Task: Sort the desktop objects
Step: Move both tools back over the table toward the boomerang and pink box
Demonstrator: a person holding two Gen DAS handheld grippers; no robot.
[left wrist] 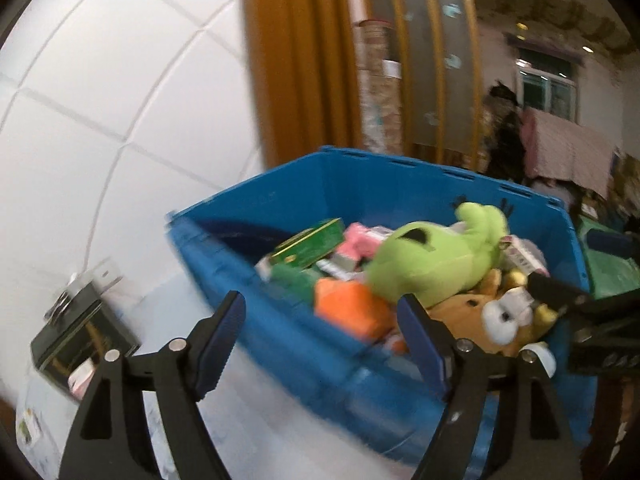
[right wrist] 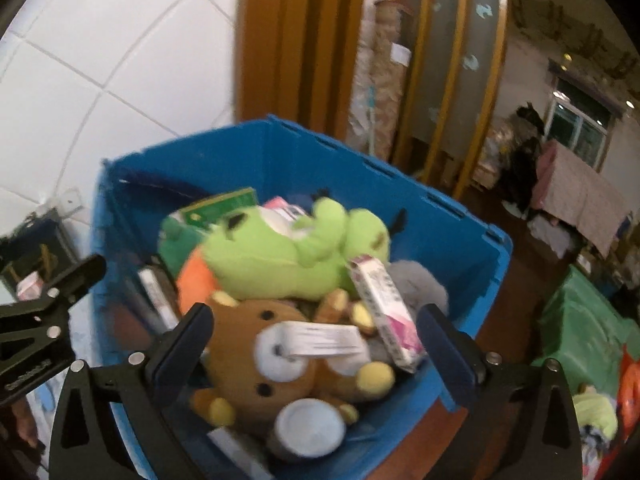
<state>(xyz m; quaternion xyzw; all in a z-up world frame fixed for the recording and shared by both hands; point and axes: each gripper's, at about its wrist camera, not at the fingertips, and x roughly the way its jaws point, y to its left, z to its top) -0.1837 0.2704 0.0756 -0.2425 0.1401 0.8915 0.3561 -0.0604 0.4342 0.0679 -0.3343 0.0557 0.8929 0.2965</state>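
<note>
My right gripper (right wrist: pixel 316 344) hangs over the near end of the blue plastic crate (right wrist: pixel 448 216), its fingers (right wrist: pixel 188 344) spread as wide as they go and holding nothing. Under them lies the brown plush bear with the white muzzle (right wrist: pixel 264 364), a white paper tag (right wrist: pixel 320 340) across its face, and a small grey-lidded round tub (right wrist: pixel 310 424) sits just in front of it. My left gripper (left wrist: pixel 320 336) is also spread and empty, straddling the crate's near wall, one finger outside over the white counter (left wrist: pixel 256 412), the other inside beside an orange soft block (left wrist: pixel 352 308).

The crate is heaped: a lime-green plush frog (right wrist: pixel 280 256) sprawls over the middle, a pink-and-white carton (right wrist: pixel 384 308) leans on it, and a green flat box (right wrist: pixel 220 208) lies at the back. A dark tin box (left wrist: pixel 80 340) stands apart on the counter.

I judge the next pick to be the bear, since it is nearest and on top. To do it well I should come down squarely over its head, close on plush rather than on the loose tag, and lift slowly so the carton and tub do not snag. The left should stay clear of the wall.
</note>
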